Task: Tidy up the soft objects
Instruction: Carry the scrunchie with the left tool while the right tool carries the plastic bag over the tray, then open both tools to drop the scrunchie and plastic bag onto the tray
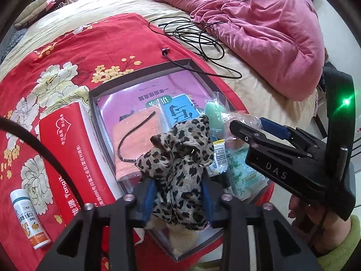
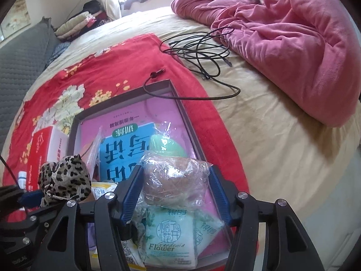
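A leopard-print cloth (image 1: 180, 158) stands bunched between the blue pads of my left gripper (image 1: 178, 201), over the shallow dark box (image 1: 94, 103). The jaws stand apart and the cloth looks loose, not pinched. My right gripper (image 2: 176, 189) is closed on a clear plastic bag (image 2: 176, 178) with a brownish soft pad inside; both pads touch the crinkled plastic. A mint-green sponge (image 2: 168, 144) lies at the bag's far end. In the left wrist view the right gripper (image 1: 250, 124) reaches in from the right with the bag (image 1: 246, 117) at its tips.
The box holds a pink book (image 1: 146, 90), a blue book (image 2: 126, 149), a peach cloth (image 1: 135, 140) with a black band, and green Flower tissue packs (image 2: 169, 239). A red tissue box (image 1: 74, 158) and white bottle (image 1: 29, 219) lie left. A black cable (image 2: 203, 52) and pink duvet (image 2: 293, 45) lie beyond.
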Motion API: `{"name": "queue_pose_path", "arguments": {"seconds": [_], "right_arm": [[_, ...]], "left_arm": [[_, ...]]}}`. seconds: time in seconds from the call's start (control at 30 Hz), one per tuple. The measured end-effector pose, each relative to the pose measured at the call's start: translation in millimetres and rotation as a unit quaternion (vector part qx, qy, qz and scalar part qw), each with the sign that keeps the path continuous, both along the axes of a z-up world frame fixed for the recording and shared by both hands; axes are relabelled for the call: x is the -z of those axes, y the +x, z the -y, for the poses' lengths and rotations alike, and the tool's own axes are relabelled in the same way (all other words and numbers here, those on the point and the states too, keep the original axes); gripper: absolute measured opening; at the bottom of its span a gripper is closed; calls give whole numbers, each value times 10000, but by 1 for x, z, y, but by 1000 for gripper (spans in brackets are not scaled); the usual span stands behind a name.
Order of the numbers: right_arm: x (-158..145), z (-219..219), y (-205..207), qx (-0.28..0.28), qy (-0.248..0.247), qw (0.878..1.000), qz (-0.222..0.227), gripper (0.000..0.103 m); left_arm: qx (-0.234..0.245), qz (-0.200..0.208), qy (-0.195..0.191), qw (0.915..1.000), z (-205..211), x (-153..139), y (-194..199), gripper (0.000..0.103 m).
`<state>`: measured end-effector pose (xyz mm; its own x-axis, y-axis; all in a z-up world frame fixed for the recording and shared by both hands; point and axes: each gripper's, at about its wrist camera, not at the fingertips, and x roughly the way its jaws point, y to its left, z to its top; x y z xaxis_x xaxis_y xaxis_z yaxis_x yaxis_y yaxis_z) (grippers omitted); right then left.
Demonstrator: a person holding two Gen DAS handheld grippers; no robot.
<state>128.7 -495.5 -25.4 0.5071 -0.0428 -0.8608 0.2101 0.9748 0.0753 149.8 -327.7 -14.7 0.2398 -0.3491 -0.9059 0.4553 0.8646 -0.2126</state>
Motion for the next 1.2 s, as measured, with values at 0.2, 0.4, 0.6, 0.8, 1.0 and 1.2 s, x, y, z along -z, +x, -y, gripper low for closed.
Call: {"name": "queue_pose_path", "arguments": {"seconds": [0.2, 0.4, 0.6, 0.8, 1.0, 1.2], "right_arm": [[-4, -5, -1, -6, -50, 10000, -15, 65], [-14, -7, -5, 33, -58, 9999, 92, 70], [-29, -10, -14, 76, -144, 9997, 182, 72], [-57, -17, -40, 294, -96, 9984, 464, 73], [-80, -32, -73, 441, -154, 9970, 622, 76], [-94, -54, -115, 572, -157, 9958, 696, 77]], "left_arm": [[28, -12, -32, 10000, -4, 0, 0, 44], [73, -2, -77, 9999, -7, -2, -4, 57], [119, 42, -144, 9998, -12, -11, -10, 66], [105, 135, -233, 9996, -23, -30, -21, 74], [123, 449, -170, 9988, -40, -56, -41, 78], [57, 681, -92, 9976, -60, -71, -65, 79]]}}
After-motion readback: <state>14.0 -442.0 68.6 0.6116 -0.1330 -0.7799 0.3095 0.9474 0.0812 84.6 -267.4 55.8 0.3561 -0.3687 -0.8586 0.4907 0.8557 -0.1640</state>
